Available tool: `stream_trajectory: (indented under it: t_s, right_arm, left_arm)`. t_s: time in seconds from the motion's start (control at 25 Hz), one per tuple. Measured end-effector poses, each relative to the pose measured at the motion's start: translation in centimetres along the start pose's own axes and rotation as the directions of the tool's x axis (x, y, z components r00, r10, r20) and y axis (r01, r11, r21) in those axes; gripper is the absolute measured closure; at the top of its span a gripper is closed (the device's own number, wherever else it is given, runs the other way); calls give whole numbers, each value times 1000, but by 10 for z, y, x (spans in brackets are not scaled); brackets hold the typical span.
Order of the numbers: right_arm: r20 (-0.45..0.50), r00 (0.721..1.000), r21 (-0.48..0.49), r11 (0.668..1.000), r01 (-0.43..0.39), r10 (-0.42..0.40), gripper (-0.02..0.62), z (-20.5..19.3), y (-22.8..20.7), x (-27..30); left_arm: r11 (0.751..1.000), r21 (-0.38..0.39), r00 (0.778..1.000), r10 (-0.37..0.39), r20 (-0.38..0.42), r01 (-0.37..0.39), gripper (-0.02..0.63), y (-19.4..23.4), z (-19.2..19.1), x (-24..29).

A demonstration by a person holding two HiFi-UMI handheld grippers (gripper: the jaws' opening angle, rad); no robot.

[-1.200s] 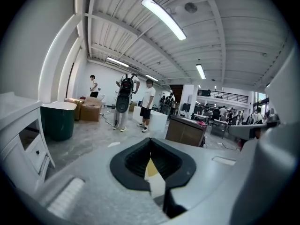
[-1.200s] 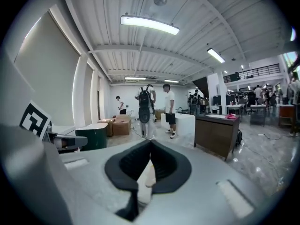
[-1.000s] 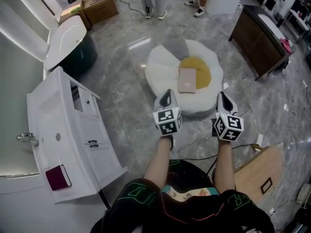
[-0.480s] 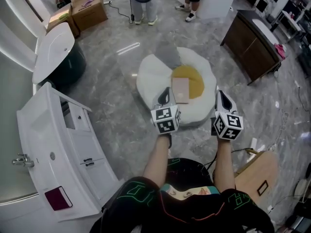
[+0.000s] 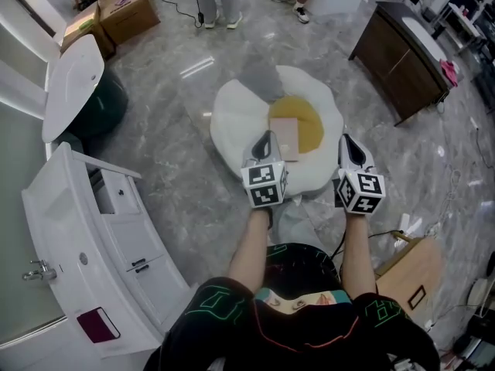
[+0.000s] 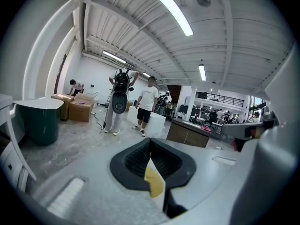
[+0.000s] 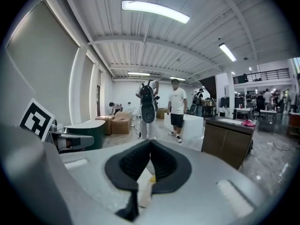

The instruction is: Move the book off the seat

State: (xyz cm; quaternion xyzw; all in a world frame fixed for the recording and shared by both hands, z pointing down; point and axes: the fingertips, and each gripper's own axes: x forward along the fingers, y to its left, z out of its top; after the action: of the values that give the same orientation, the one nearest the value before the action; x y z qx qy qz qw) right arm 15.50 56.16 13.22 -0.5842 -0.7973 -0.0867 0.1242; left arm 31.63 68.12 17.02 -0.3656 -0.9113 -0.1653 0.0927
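A: Seat (image 5: 232,120), a fried-egg cushion, lies ahead of both sets of fingertips. Book (image 5: 284,139) lies flat on its yellow centre, just beyond the tips of the left gripper (image 5: 267,136) and ahead-left of the right gripper (image 5: 347,140).

B: Both jaws clenched, nothing in either.

A: Risk: closed tips would likely shove the flat cover across the soft cushion rather than lift it. Open before contact.

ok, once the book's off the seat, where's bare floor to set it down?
Bare floor lies left of the seat, up to the white cabinet. Another open strip runs between the seat and the dark wooden cabinet on the right. Crowded: the near side of the seat, with a cable, plastic wrap and a wooden board.
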Motion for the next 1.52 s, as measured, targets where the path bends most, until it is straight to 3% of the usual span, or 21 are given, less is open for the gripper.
stream_trajectory:
  t_s: [0.2, 0.56, 0.84, 1.04, 1.2, 1.36, 1.52]
  right_arm:
    - [-46, 999, 20, 999, -28, 28, 592, -16, -13, 50]
    - [-201, 977, 96, 994, -47, 65, 592, -84, -62, 136]
    - [-328, 938, 130, 989, -74, 114, 592, -148, -82, 187]
    - [-414, 897, 176, 980, -92, 159, 592, -204, -71, 208]
    - [-480, 862, 235, 971, -48, 159, 592, -269, -70, 237]
    - [-554, 819, 169, 984, -62, 147, 592, -333, -63, 257]
    - [-591, 791, 189, 981, -51, 156, 592, -384, -56, 274]
  left_arm:
    - [999, -14, 998, 30, -57, -30, 595, 14, -16, 40]
    - [997, -63, 969, 34, -245, -50, 594, 7, -91, 125]
    - [996, -64, 921, 35, -388, -65, 594, 12, -157, 171]
    - [995, -79, 875, 8, -483, -53, 594, 28, -205, 192]
    - [996, -85, 845, -28, -533, -20, 594, 51, -262, 223]
    - [994, -106, 801, -57, -596, -8, 594, 75, -329, 251]
    - [993, -118, 767, -98, -634, 30, 594, 86, -374, 267]
